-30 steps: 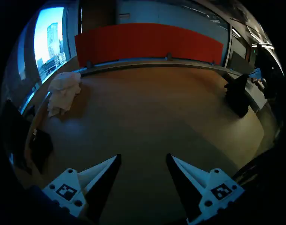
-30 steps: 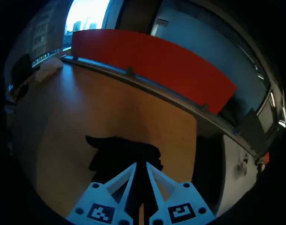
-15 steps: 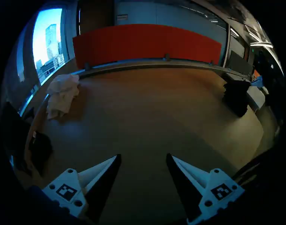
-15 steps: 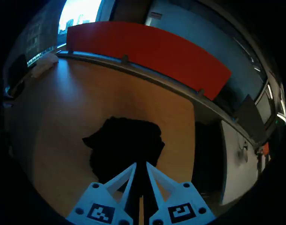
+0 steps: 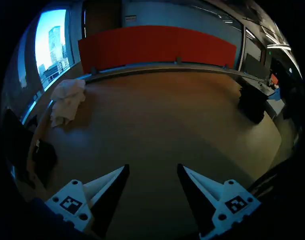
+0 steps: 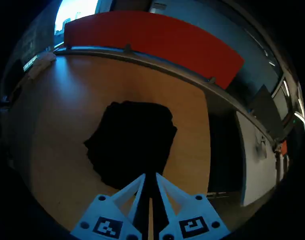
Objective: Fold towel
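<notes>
Between the right gripper [image 6: 150, 175] fingers, the black towel [image 6: 132, 144] (bunched) is pinched.

The table [image 5: 160, 120] is smooth, wood-look board with a soft sheen. The black towel [image 6: 130, 144] is matt cloth. The white cloth [image 5: 66, 100] looks soft and rumpled. The red panel [image 5: 156, 44] is matt. The left gripper [image 5: 152, 167] and right gripper [image 6: 150, 176] have matt white plastic jaws.

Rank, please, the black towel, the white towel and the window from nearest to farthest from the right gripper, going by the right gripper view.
1. Black towel: right at the right gripper's fingertips, mid-table.
2. White towel: far left corner of the table.
3. Window: beyond the white towel, upper left.
</notes>
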The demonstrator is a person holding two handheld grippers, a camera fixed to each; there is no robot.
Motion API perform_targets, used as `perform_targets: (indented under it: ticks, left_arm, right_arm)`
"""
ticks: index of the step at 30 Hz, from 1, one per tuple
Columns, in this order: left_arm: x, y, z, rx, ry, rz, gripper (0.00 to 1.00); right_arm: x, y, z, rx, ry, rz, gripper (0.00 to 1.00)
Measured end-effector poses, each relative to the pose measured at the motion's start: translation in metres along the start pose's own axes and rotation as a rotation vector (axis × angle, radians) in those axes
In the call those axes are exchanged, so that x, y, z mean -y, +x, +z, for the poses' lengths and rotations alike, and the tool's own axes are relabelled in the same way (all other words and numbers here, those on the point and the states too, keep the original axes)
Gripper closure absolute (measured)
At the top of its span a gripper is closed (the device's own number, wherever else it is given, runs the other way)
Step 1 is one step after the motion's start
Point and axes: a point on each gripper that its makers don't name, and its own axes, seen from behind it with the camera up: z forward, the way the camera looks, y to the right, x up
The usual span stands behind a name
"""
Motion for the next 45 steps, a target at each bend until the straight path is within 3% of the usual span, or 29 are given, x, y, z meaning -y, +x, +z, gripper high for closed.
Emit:
perform_targets:
  ticks: [24, 45]
  left_arm:
    - [0.008, 0.0, 0.001, 0.009, 0.018, 0.001, 0.12]
    - [0.01, -0.002, 0.003, 0.016, 0.019, 0.004, 0.12]
  right_arm:
    - [0.003, -0.04, 0.018, 0.102, -0.001, 0.064, 0.98]
    - [0.005, -0.048, 0.023, 0.119, -0.01, 0.084, 0.97]
